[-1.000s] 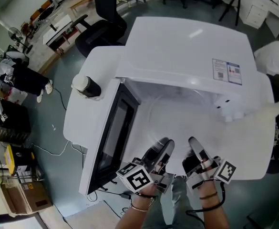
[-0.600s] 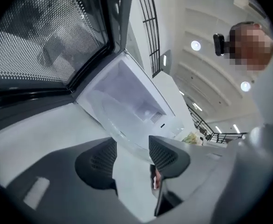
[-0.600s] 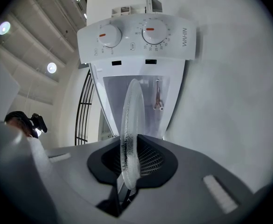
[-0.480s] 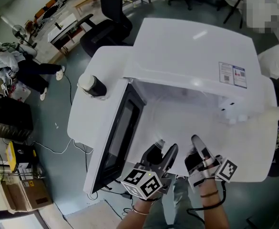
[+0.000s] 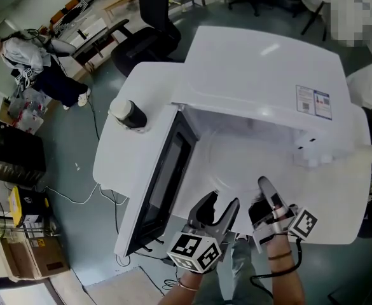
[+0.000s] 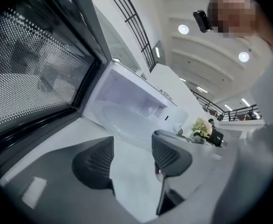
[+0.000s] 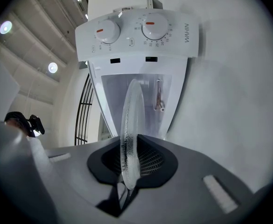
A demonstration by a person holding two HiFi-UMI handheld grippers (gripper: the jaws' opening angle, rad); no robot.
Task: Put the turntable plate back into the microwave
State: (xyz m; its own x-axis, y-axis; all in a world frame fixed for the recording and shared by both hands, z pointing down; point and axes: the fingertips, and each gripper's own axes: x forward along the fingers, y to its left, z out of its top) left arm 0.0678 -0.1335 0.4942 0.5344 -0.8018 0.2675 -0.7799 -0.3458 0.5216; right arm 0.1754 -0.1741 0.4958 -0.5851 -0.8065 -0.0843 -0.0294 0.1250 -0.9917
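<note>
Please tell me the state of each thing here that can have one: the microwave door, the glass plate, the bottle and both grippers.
Microwave door: open wide.
Glass plate: gripped at its rim.
Right gripper: shut on the glass plate.
Left gripper: open; its jaws have just been opening, with nothing between them.
Bottle: cap on.

Clear round glass turntable plate (image 7: 129, 125): ribbed rim, lying level. Its six-o'clock edge is pinched between the jaws of the right gripper (image 7: 134, 164), and the rest reaches into the cavity. Whether it rests on the cavity floor cannot be told.

White boxy microwave (image 5: 262, 68): two red-marked dials. Its dark-windowed door (image 5: 163, 183) is swung wide open toward nine o'clock, and the cavity mouth faces six o'clock.
</note>
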